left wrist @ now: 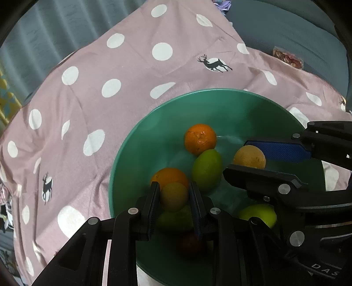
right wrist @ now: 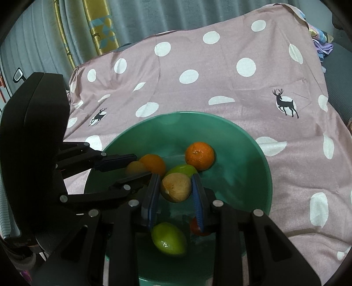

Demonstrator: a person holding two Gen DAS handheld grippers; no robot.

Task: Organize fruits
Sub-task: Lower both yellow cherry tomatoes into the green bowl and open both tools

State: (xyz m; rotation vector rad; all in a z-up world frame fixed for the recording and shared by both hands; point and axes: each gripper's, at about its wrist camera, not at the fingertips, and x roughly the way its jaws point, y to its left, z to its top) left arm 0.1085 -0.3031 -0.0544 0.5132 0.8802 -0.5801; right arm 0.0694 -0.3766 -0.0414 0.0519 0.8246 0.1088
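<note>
Looking down both wrist cameras, I have each claw reaching into the green bowl (left wrist: 136, 140) that sits on the pink polka-dot cloth (left wrist: 88, 72) with its deer print. My left claw (left wrist: 173, 195) is pinching a dull yellow-orange round fruit (left wrist: 173, 197) between its blue pads, just in front of an orange (left wrist: 170, 176) that it touches or nearly touches. My right claw (right wrist: 176, 188) is pinching a tan round fruit (right wrist: 176, 187) the same way, held above the bowl's floor; in the left view that same fruit (left wrist: 249, 157) shows between the right claw's fingers (left wrist: 279, 150). Loose in the bowl I see a second orange (right wrist: 199, 155) toward the far side, a green oval fruit (right wrist: 181, 170) beside it, another green fruit (right wrist: 169, 238) close under the right claw, and a small red fruit (right wrist: 195, 227) partly hidden behind a finger. One more greenish fruit (left wrist: 175, 219) lies beneath the left claw's load. Grey curtains (right wrist: 154, 15) hang behind the cloth.
</note>
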